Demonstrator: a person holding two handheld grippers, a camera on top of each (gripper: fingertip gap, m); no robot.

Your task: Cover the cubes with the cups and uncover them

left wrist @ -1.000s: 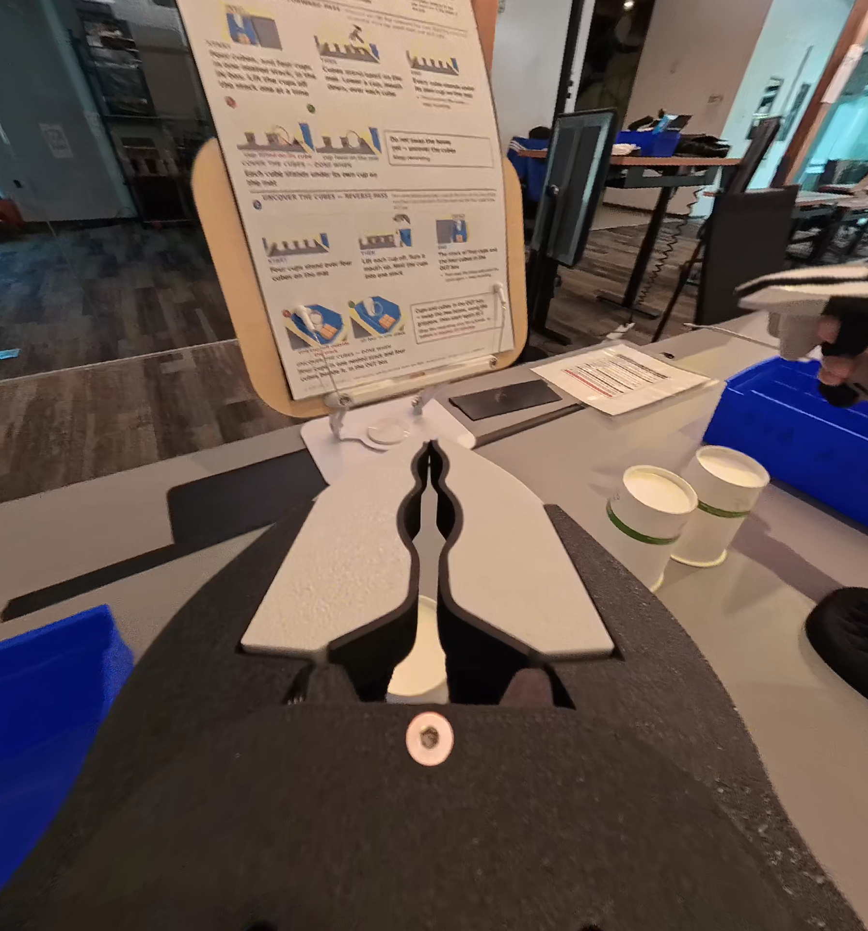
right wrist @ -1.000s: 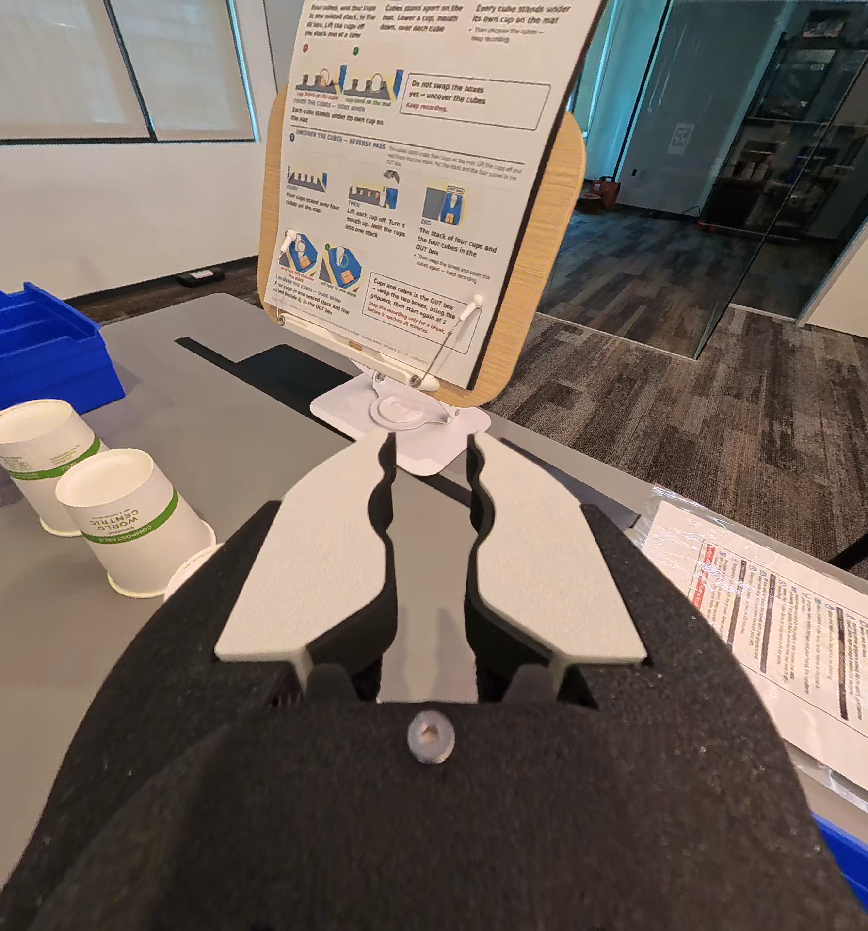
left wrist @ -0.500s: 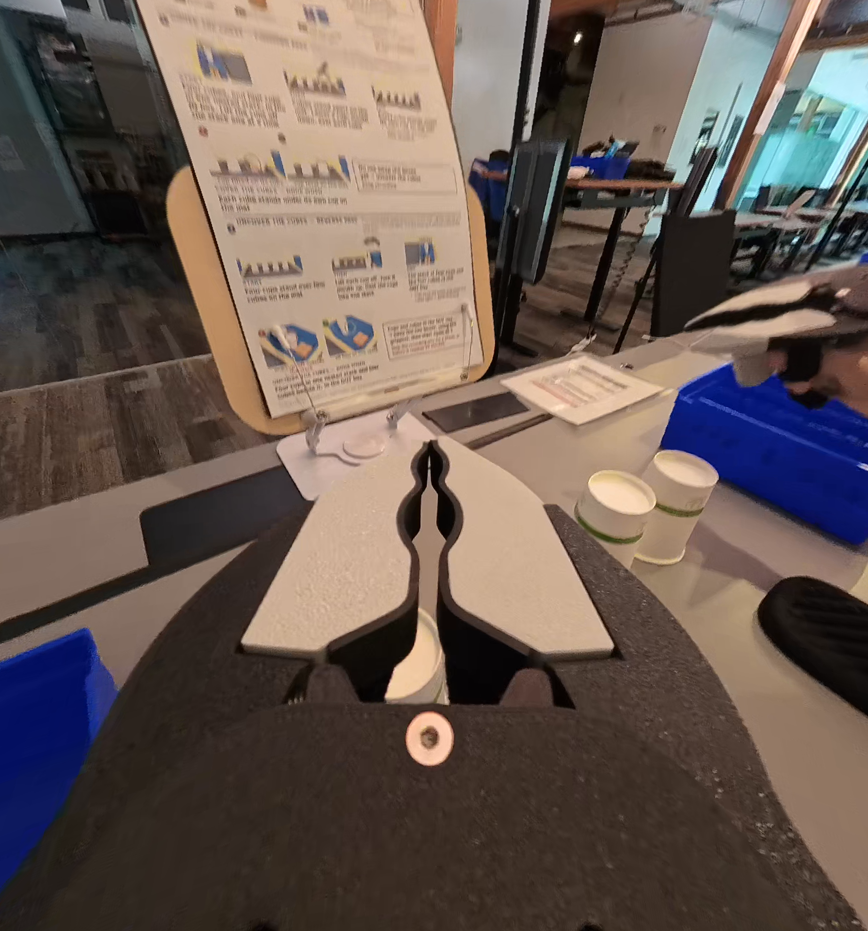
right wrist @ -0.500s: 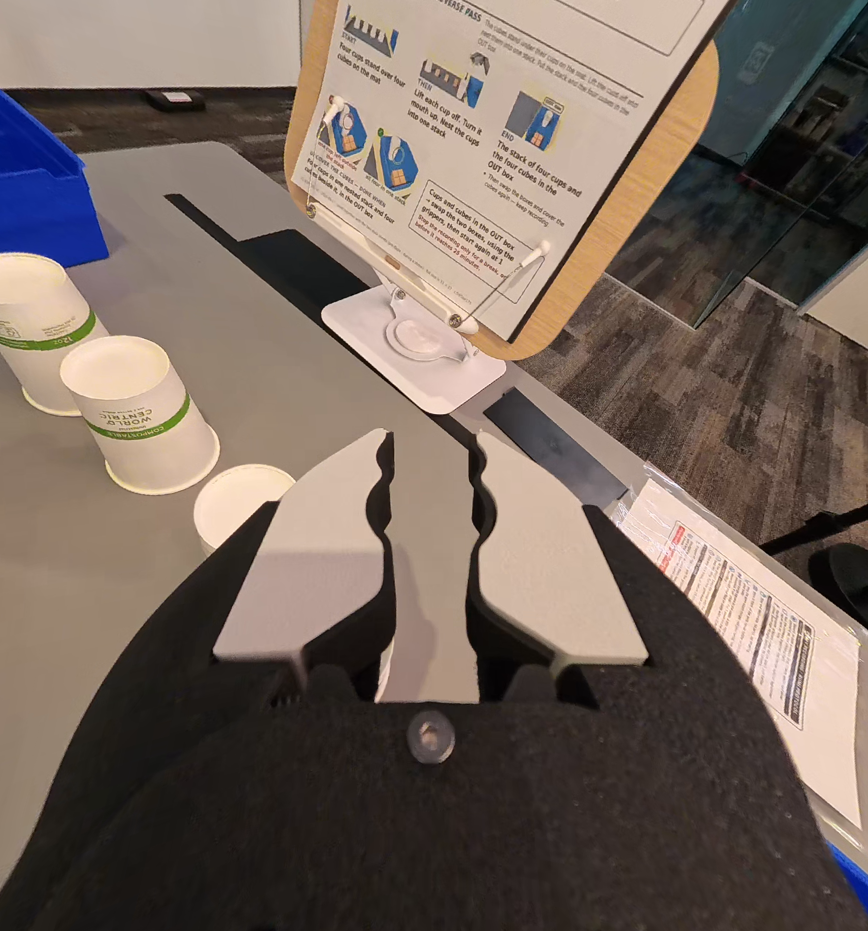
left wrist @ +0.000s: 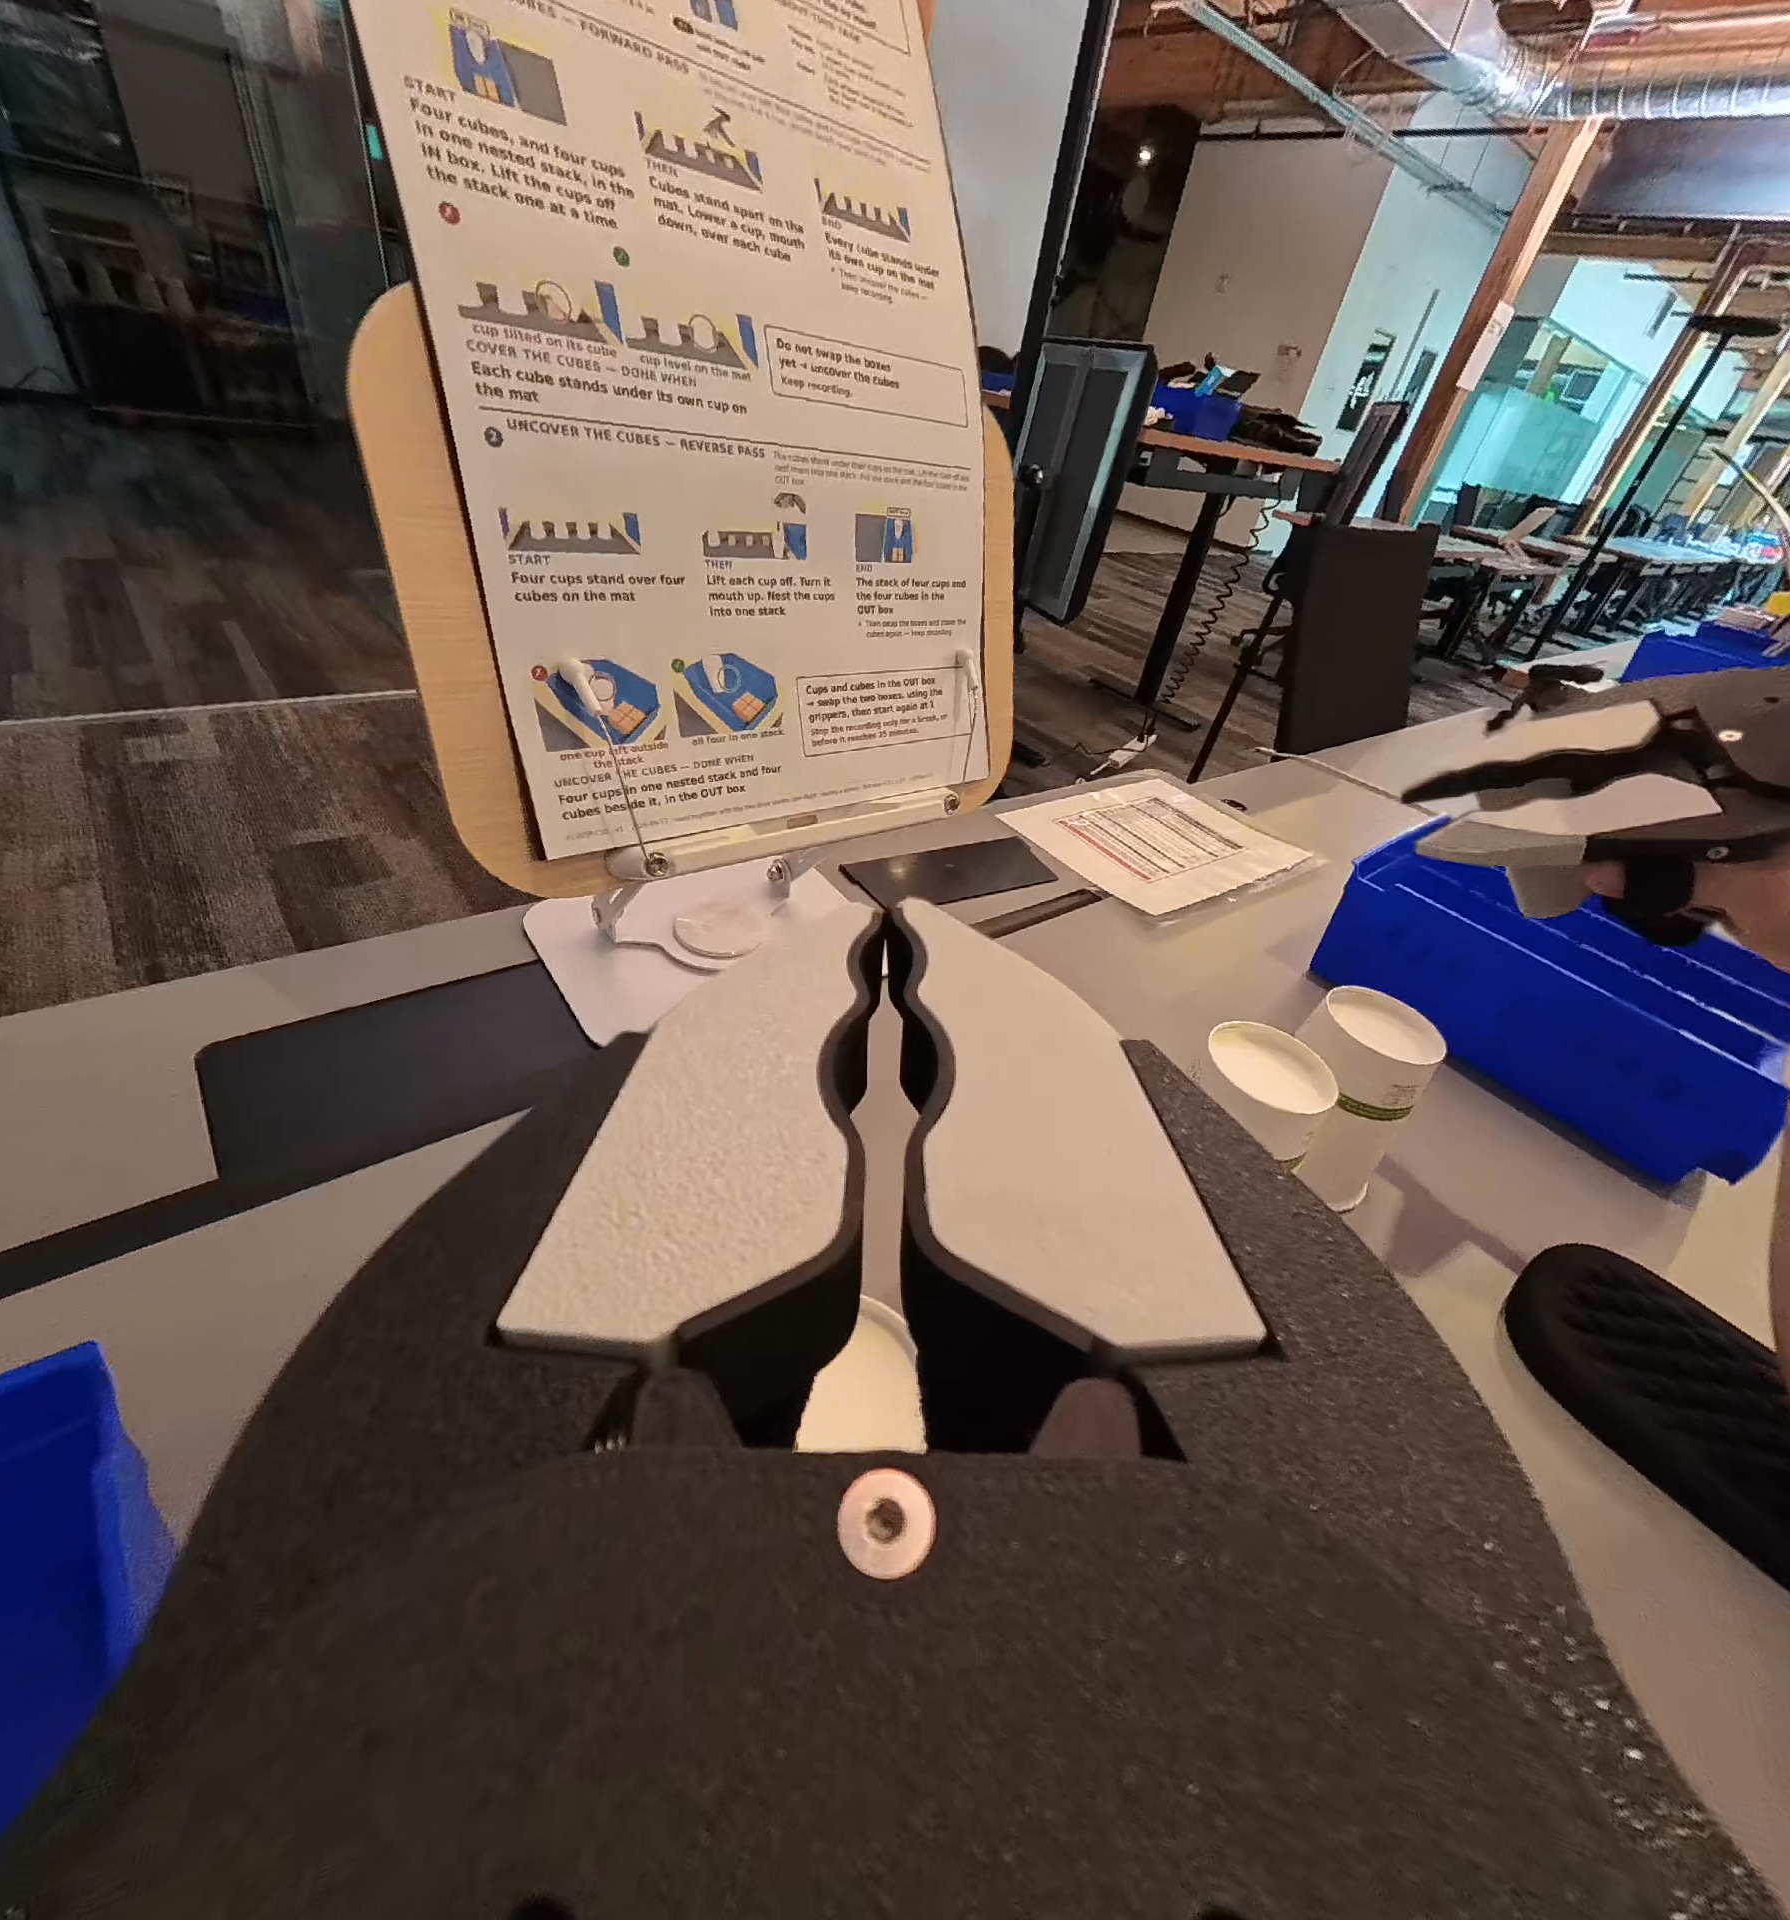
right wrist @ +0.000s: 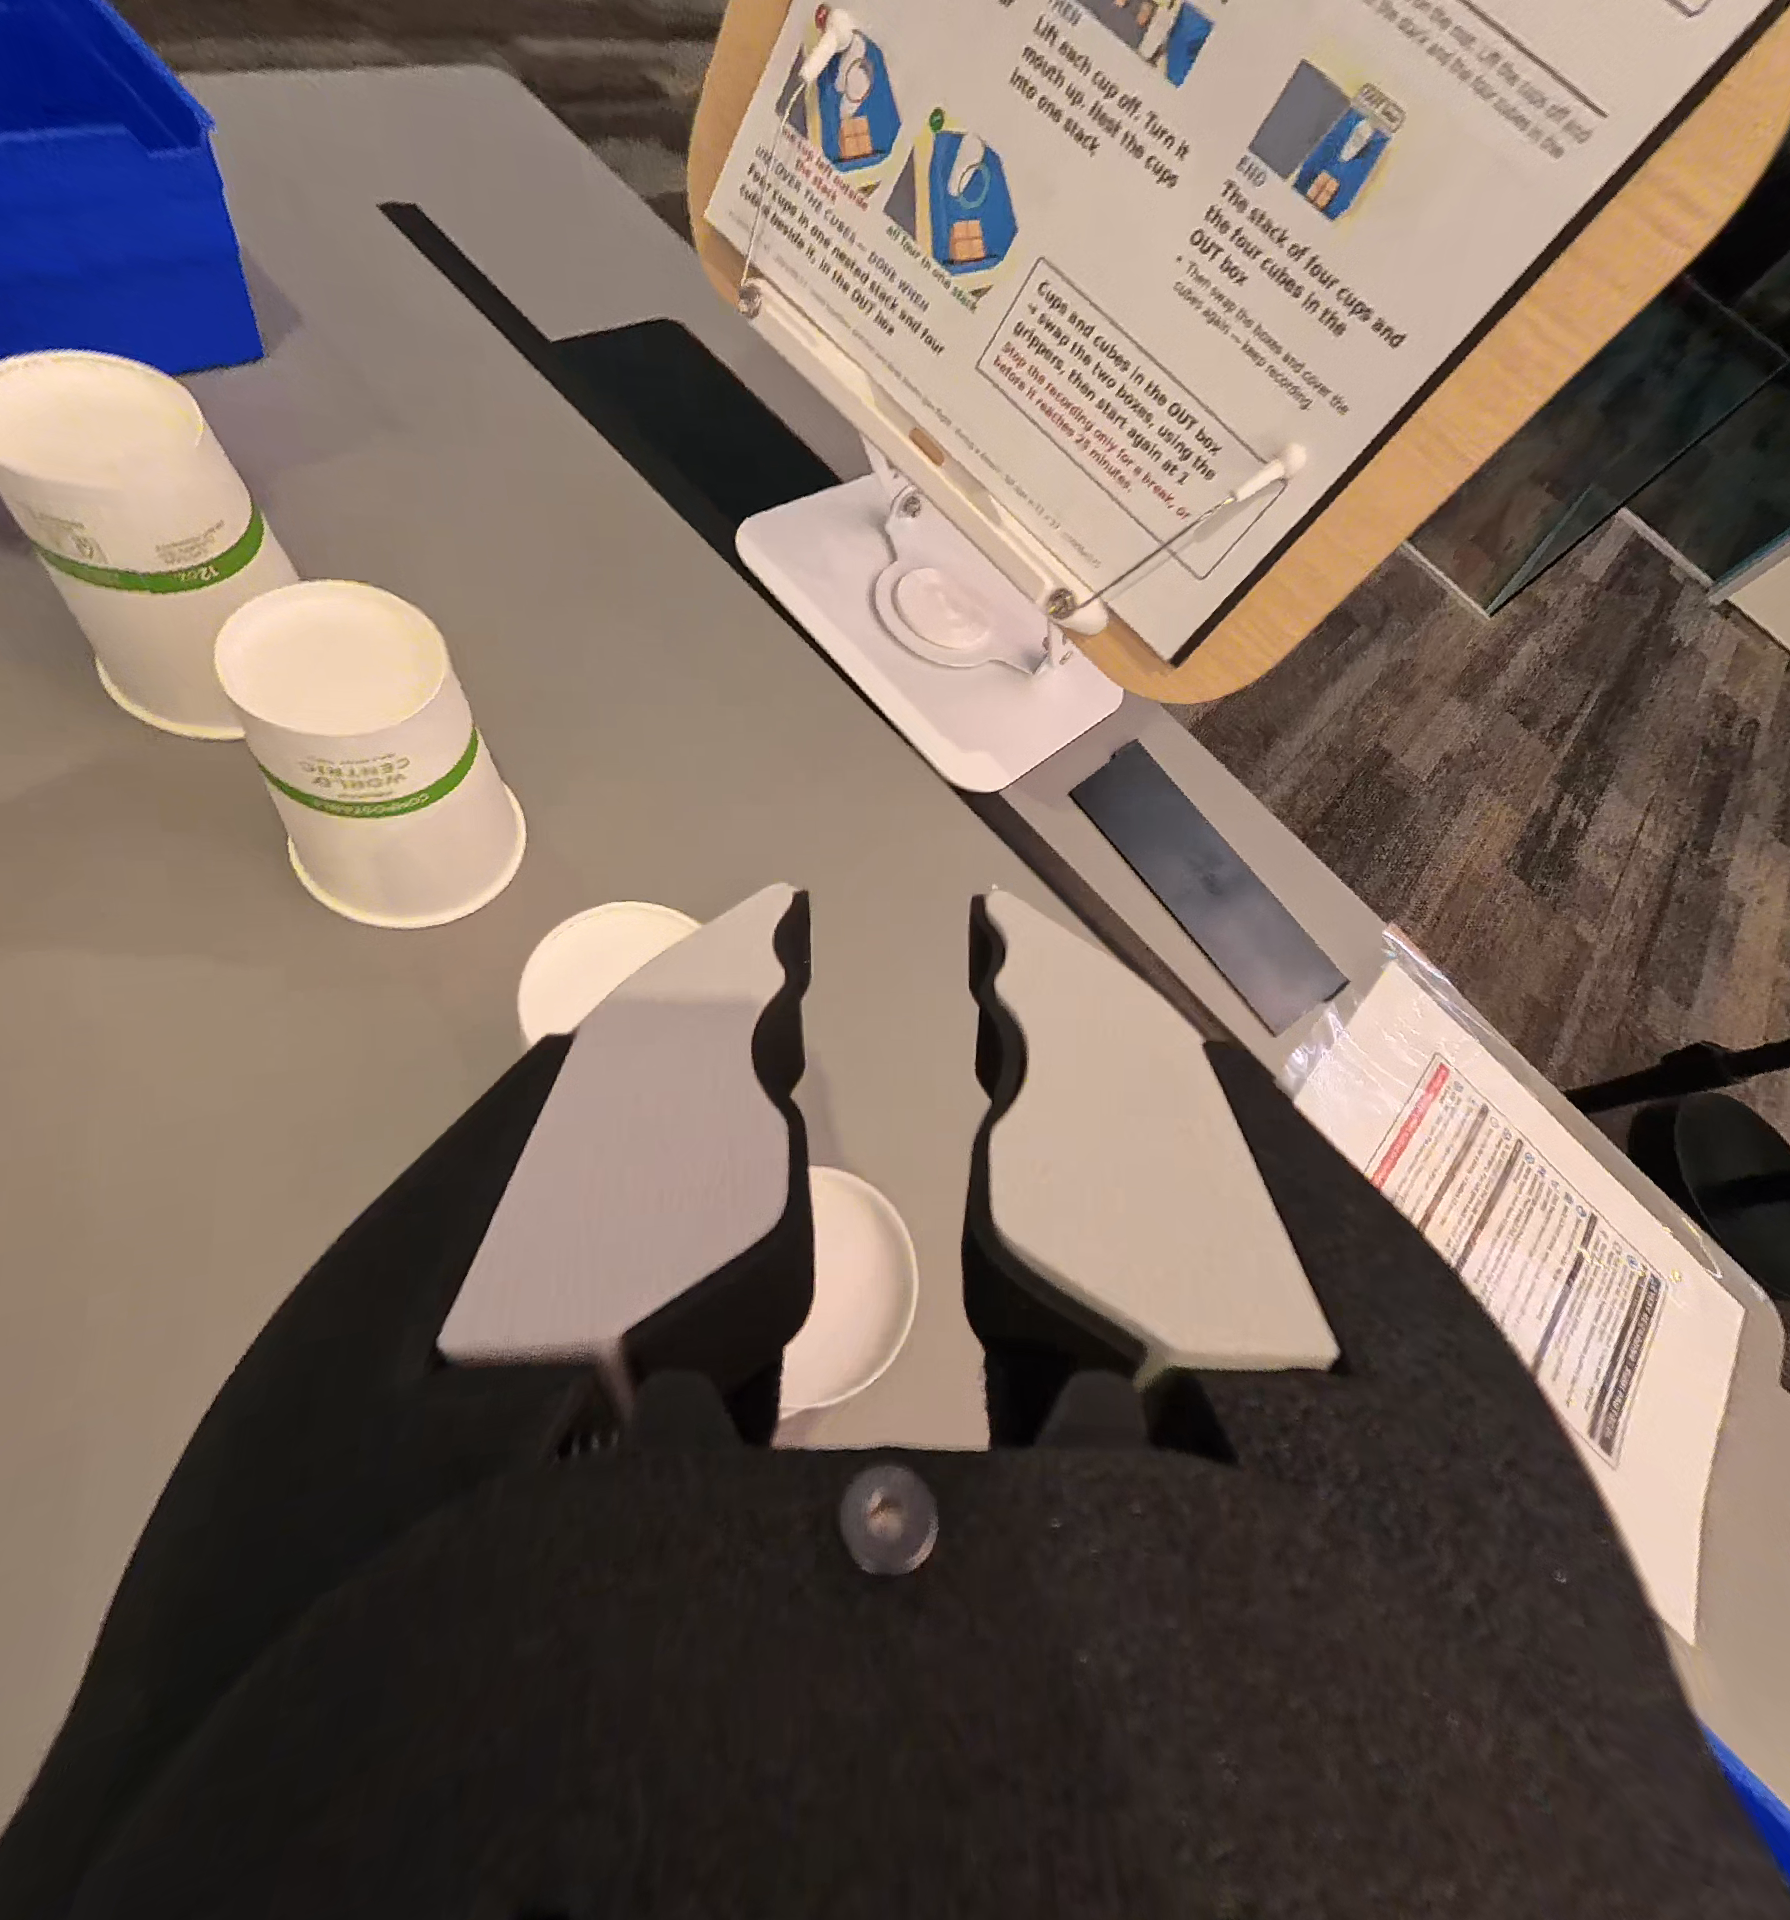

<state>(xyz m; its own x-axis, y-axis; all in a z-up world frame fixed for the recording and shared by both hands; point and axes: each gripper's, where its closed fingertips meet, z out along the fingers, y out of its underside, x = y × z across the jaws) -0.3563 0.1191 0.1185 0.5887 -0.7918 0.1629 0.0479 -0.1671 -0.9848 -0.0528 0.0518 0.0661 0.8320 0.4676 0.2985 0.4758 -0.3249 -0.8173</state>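
Four upside-down paper cups stand in a row on the grey table (right wrist: pixel 662 727): far-left cup (right wrist: pixel 132 540), second cup (right wrist: pixel 371 758), third cup (right wrist: pixel 590 961), nearest cup (right wrist: pixel 855 1288). The cubes aren't visible, presumably underneath. R gripper (right wrist: pixel 886 914) hangs over the nearest cup, jaws a moderate gap apart, empty. L gripper (left wrist: pixel 886 925) is nearly closed, tips almost touching, above a white cup (left wrist: pixel 860 1382); can't tell if it grips. Judgement: widen the R jaws, center on the cup wall, squeeze lightly, lift straight up.
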